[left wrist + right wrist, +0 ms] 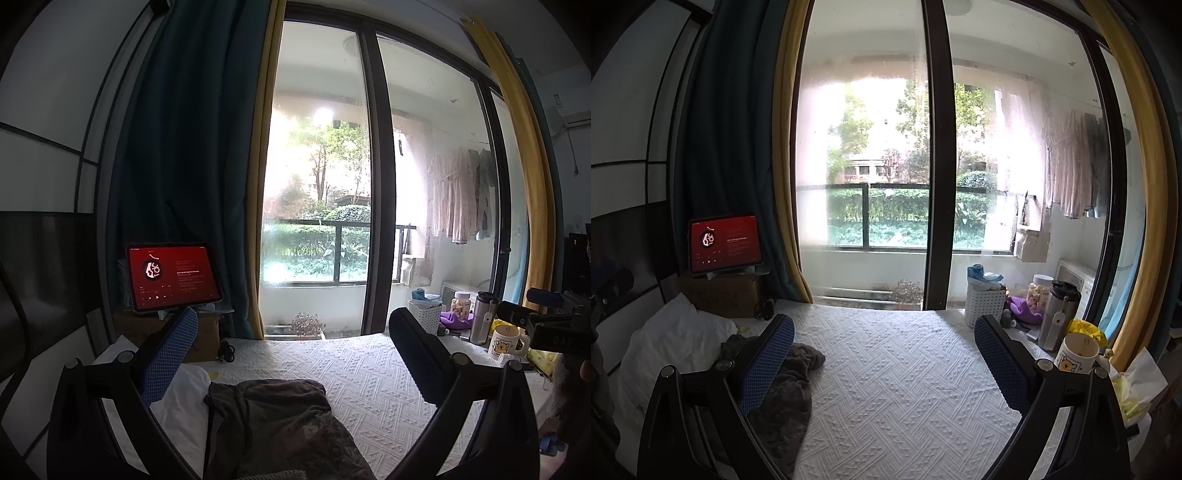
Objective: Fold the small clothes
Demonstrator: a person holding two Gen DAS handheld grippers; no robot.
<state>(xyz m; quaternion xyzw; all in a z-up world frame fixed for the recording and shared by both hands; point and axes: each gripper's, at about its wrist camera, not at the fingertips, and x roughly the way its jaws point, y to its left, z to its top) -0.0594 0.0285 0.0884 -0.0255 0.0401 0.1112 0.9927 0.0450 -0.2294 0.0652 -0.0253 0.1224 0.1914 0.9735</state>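
Note:
A dark grey-brown crumpled garment point(273, 424) lies on the white textured bedspread point(369, 376), low in the left wrist view. My left gripper point(294, 316) is open above its far end, the fingers wide apart and not touching the cloth. In the right wrist view the same garment point(790, 391) lies at the lower left, partly hidden behind the left finger. My right gripper point(882, 326) is open over the bare bedspread point(905, 369), with nothing between its fingers. The right gripper's body point(550, 321) shows at the right edge of the left wrist view.
A white pillow point(672, 343) lies left of the garment. A tablet with a red screen point(171, 275) stands on a cardboard box point(720, 295). At the right stand a white basket point(984, 304), a steel flask point(1058, 314) and a mug point(1076, 354). Glass doors point(934, 166) close the far side.

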